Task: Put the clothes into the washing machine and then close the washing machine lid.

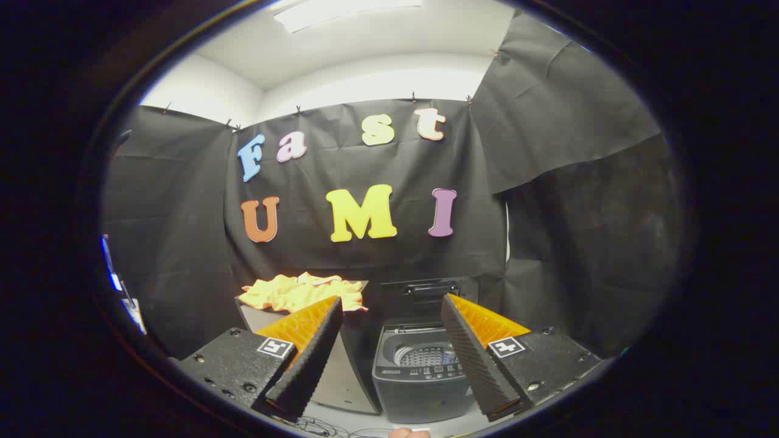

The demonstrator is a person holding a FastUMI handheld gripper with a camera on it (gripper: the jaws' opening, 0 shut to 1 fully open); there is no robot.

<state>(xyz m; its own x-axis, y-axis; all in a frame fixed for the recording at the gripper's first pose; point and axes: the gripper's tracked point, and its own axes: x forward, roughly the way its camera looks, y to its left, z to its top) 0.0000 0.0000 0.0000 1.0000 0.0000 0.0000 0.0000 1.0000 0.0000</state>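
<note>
Black cloth walls close the booth on all sides, with a white ceiling and a light panel above. Against the back cloth stand the 2 big things of the task. The washing machine [423, 377] is a dark top-loader, seen between and just beyond the fingers; its lid [433, 295] stands raised against the cloth, and the perforated drum [426, 356] shows open, with nothing visible in the part of it that can be seen. Just beside it, to its left, stands a grey container [347, 380] with the clothes [301, 292], a heap of yellow fabric, piled on its top and hanging a little over its rim. Thin cables [319, 427] lie on the pale surface in front of both.

The claw [389, 310] is wide open and holds nothing; its 2 fingers are spread well apart, the left one crossing in front of the container below the heap, the right one in front of the machine's right side.

By my reading, the 1st step has not begun: the clothes are still out of the drum. The next move calls for swinging left and up toward the heap, coming down over the fabric and pinching a good fold, since loose cloth may slip or trail. The lid comes last.
</note>
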